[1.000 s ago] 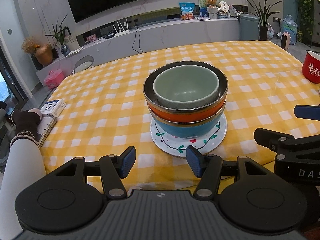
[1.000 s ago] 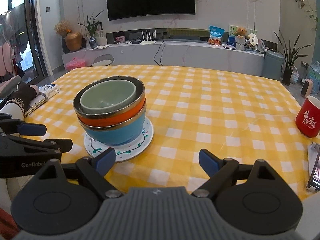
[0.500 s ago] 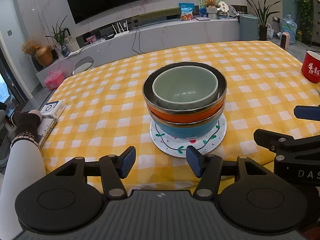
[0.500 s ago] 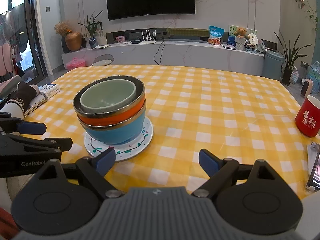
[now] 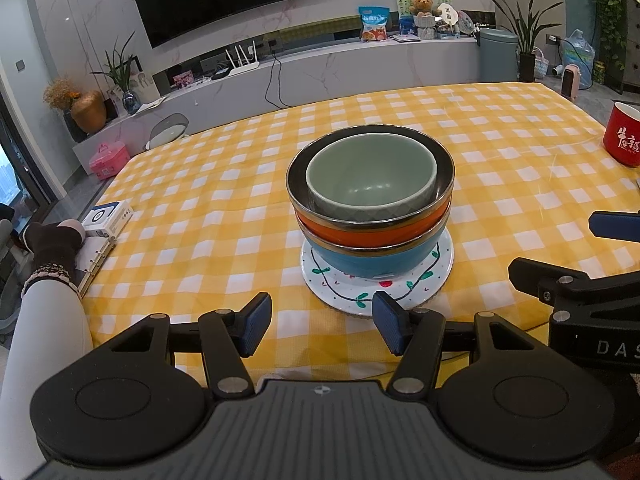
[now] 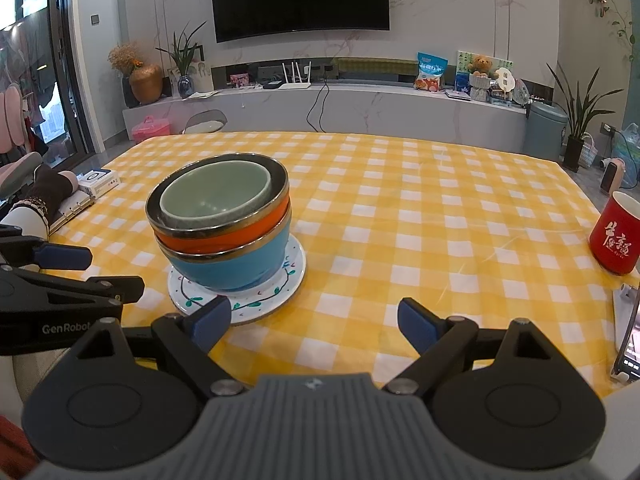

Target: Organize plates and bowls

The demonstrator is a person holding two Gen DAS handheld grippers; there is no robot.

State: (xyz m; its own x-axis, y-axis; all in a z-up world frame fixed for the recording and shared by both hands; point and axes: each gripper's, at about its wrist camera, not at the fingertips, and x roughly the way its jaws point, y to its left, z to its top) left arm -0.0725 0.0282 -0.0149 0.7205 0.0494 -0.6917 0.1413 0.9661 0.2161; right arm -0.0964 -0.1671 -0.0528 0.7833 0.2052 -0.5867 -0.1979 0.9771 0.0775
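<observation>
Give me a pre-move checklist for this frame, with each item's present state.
1. Left gripper open, nothing between its pads: ok.
2. Right gripper open, nothing held: ok.
3. Pale green ceramic bowl nested in the steel-rimmed orange bowl, which sits in the steel-rimmed blue bowl: ok.
4. Stack on the white round plate with painted vines, sitting off-centre: ok.
5. Stack level: cannot tell.
6. Red mug stands apart from the stack: ok.

The red mug [image 5: 624,136] is cut by the frame edge; the stack hides the plate [image 5: 344,284] centre, perhaps bare.
</observation>
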